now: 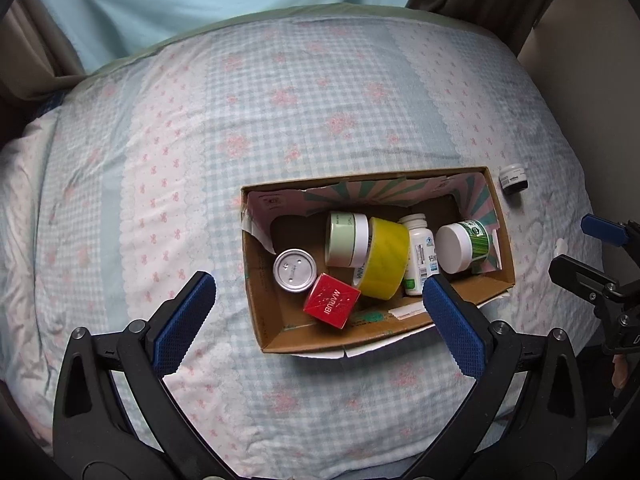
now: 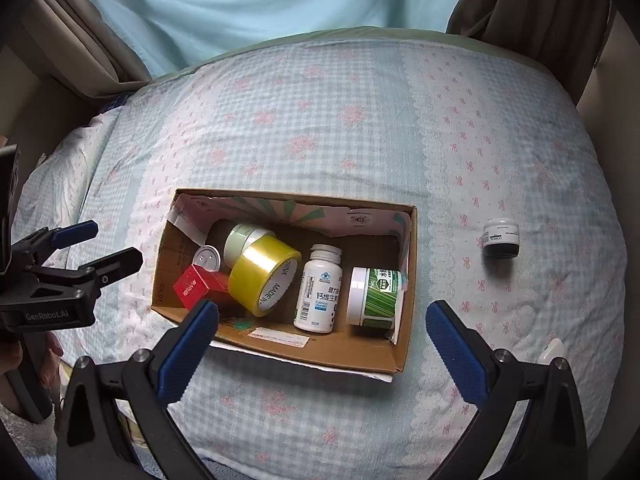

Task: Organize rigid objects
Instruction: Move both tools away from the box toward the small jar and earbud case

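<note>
Both the left hand-held gripper (image 1: 316, 300) and the right hand-held gripper (image 2: 322, 326) hover with fingers spread wide, grasping nothing, above the cardboard box (image 2: 352, 350) on the bed (image 2: 320, 120). Inside lie a yellow tape roll (image 2: 262, 278), white bottle (image 2: 320, 290), green-labelled jar (image 2: 374, 298) and red box (image 2: 196, 286). A small dark jar (image 2: 500, 238) sits on the quilt, well right of the box.

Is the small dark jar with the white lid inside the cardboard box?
No, the small dark jar sits on the bedspread, apart from the cardboard box that holds the other containers.
</note>
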A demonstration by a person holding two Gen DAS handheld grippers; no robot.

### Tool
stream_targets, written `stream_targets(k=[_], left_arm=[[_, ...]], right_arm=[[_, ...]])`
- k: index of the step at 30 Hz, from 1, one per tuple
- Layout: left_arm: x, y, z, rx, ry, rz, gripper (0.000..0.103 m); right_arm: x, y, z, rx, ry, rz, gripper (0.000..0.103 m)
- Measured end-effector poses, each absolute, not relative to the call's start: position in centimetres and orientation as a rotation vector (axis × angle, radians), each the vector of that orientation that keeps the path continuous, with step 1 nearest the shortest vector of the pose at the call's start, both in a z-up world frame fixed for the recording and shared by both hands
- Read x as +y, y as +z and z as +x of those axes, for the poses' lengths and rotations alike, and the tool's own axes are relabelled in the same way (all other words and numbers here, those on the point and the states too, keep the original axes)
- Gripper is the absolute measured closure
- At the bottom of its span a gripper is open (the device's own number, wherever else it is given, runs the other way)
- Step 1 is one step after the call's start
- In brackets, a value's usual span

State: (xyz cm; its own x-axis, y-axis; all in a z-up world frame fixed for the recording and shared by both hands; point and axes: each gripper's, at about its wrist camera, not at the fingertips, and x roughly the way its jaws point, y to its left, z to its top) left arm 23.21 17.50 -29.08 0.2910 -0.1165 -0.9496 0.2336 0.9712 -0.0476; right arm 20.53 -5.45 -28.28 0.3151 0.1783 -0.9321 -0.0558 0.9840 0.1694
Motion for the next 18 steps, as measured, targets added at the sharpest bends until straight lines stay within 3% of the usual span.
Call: stream_targets(k=[10,18], left_arm=[[11.7,-24.3,22.2,1.177,-0.336,0.129,0.000],[2.4,-23.5,21.9,1.148,-0.409,0.118,0.000]], right_arm=[[-12.0,-21.5,14.0,1.114,-0.125,0.217,0.000],[-21.1,-22.2,7.9,1.111,-0.375,0.336,0.000]])
